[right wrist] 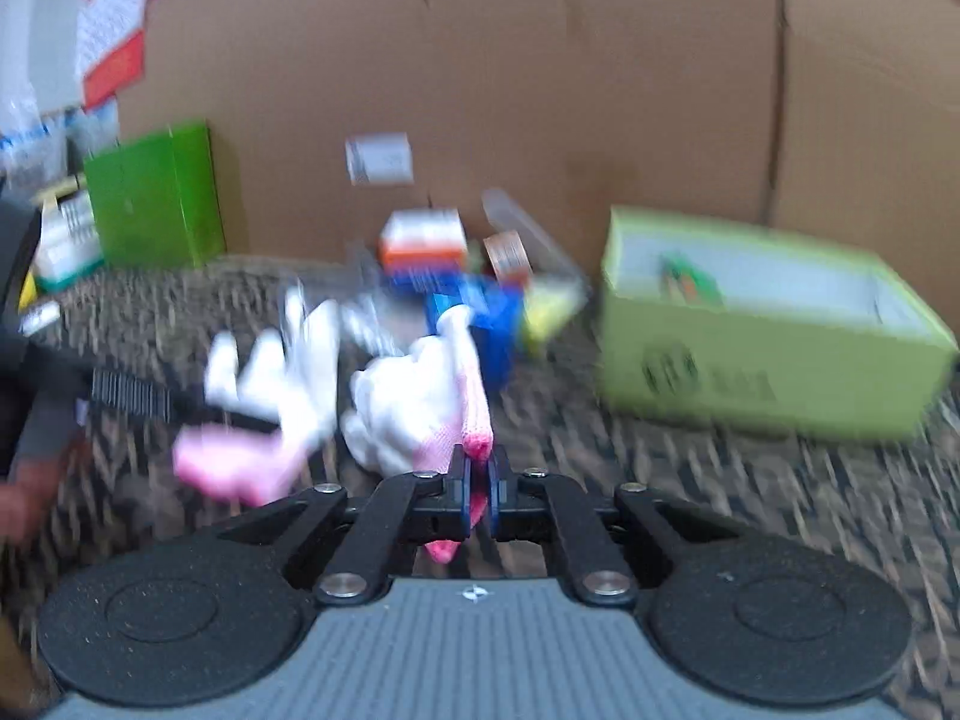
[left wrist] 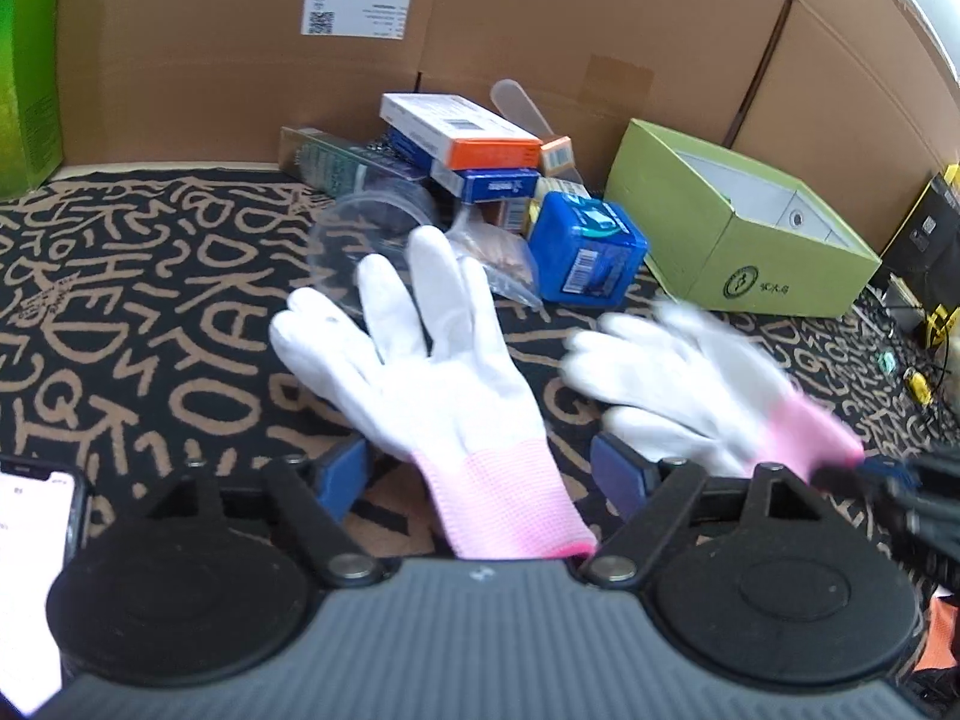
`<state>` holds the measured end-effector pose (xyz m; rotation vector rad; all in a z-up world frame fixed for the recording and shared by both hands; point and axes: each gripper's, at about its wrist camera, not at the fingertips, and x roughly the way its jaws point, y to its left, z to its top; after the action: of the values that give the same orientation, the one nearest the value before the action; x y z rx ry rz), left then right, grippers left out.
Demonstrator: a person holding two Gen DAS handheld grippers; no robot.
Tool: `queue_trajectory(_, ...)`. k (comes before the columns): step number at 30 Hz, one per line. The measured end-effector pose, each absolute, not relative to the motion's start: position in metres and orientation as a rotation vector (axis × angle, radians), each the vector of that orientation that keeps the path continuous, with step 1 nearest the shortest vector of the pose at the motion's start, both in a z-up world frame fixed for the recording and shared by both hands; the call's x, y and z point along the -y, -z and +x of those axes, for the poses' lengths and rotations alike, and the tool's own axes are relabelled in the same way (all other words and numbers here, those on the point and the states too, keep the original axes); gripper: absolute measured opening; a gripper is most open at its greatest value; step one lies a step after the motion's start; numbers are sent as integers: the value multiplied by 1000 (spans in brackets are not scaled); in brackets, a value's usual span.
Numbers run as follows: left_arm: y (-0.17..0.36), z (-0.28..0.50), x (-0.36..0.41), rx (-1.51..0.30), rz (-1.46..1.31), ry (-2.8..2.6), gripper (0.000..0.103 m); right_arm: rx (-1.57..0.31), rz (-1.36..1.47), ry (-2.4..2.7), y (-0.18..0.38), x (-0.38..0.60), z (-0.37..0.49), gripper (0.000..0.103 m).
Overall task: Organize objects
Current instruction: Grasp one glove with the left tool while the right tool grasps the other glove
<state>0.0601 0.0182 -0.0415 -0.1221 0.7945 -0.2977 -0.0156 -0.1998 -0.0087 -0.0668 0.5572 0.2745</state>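
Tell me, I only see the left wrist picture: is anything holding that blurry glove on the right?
Observer: Yes. The right gripper is shut on the pink cuff of that glove.
Operator: Does the glove lie flat?
Observer: No, it looks crumpled rather than spread out.
Operator: Is the light green box empty?
Observer: No. A green and orange item lies inside the box; blur hides what it is.
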Motion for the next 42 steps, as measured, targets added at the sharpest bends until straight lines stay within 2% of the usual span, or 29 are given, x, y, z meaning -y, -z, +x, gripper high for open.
queue_trajectory(1, 42, 62, -15, -796, -109, 292, 80, -601, -78, -264, 13, 205, -20, 8)
queue_trajectory(3, 44, 67, -8, -794, -85, 277, 84, -616, -131, -227, 18, 207, -30, 22)
queue_trajectory(5, 46, 75, -1, -796, -52, 258, 85, -568, -163, -195, 16, 208, -35, 69)
queue_trajectory(6, 47, 79, 2, -800, -35, 250, 85, -544, -168, -194, 14, 208, -34, 76)
queue_trajectory(8, 51, 88, 7, -808, -9, 238, 82, -498, -171, -215, 9, 205, -31, 79)
queue_trajectory(10, 51, 93, 13, -796, 49, 228, 59, -506, -182, -240, 8, 199, -19, 82)
queue_trajectory(12, 50, 93, 18, -793, 89, 267, 27, -539, -185, -249, 14, 196, -3, 82)
queue_trajectory(14, 47, 90, 16, -816, 63, 338, 15, -593, -161, -252, 23, 195, 14, 83)
queue_trajectory(19, 46, 75, 11, -839, 34, 422, 16, -698, -13, -301, 42, 204, 36, 83)
queue_trajectory(24, 45, 74, 12, -839, 33, 413, 22, -679, -49, -379, 41, 182, 26, 83)
queue_trajectory(25, 44, 74, 13, -839, 35, 413, 23, -675, -86, -379, 41, 176, 25, 79)
queue_trajectory(26, 44, 75, 14, -839, 35, 418, 29, -667, -126, -370, 41, 170, 24, 71)
queue_trajectory(29, 44, 71, 16, -830, 47, 406, 55, -649, -195, -349, 41, 162, 21, 57)
queue_trajectory(30, 45, 69, 17, -827, 58, 403, 51, -649, -192, -344, 40, 163, 21, 55)
queue_trajectory(31, 45, 68, 18, -822, 73, 396, 46, -649, -191, -341, 40, 164, 21, 47)
queue_trajectory(32, 45, 68, 18, -818, 88, 390, 30, -650, -194, -334, 40, 165, 21, 37)
queue_trajectory(33, 44, 69, 17, -822, 83, 394, 22, -648, -200, -328, 40, 167, 20, 32)
queue_trajectory(34, 43, 69, 15, -830, 61, 403, 17, -647, -204, -324, 40, 168, 18, 19)
queue_trajectory(35, 42, 70, 13, -839, 38, 412, 12, -645, -209, -318, 39, 170, 19, 13)
queue_trajectory(42, 17, 65, 22, -796, -25, 506, 10, -607, -129, -347, 22, 183, 6, 12)
